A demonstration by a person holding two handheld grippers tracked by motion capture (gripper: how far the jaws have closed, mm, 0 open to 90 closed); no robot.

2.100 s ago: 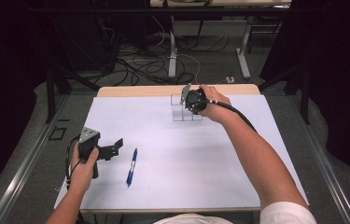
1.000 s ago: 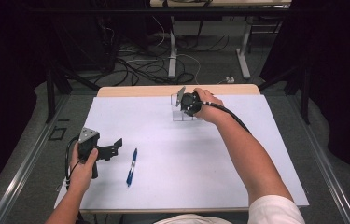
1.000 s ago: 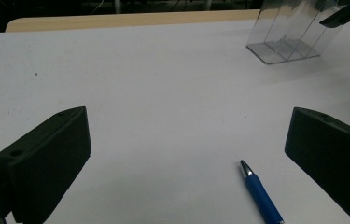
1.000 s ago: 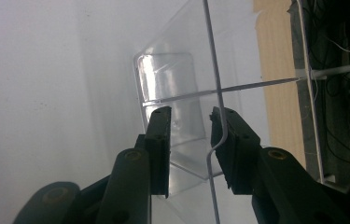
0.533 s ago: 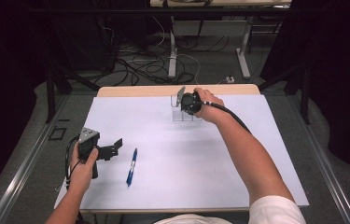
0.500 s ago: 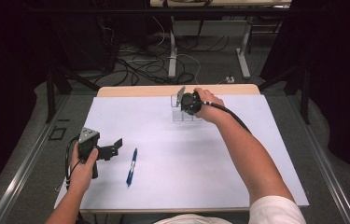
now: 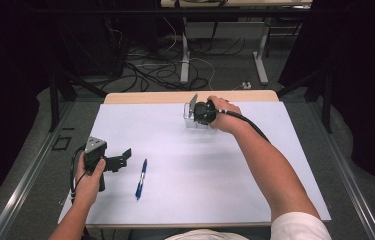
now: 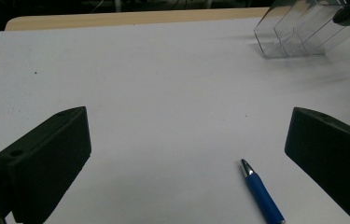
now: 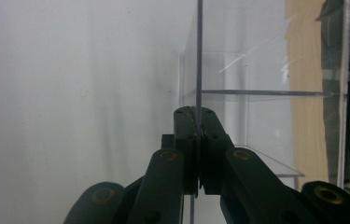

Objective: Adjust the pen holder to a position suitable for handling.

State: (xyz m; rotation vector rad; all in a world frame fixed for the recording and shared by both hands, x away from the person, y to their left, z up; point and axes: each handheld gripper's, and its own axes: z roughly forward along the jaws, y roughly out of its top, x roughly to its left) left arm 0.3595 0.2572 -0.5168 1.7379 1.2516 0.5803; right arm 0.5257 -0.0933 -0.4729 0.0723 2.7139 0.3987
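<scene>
Right gripper view: tongs (image 9: pixel 199 116) on organizer wall (image 9: pixel 198 56)

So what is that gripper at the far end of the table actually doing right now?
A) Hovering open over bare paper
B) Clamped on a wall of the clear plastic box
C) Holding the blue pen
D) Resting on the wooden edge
B: in the right gripper view the right gripper has its jaws pressed together on a thin wall of the clear plastic box, while the blue pen lies near the left gripper.
</scene>
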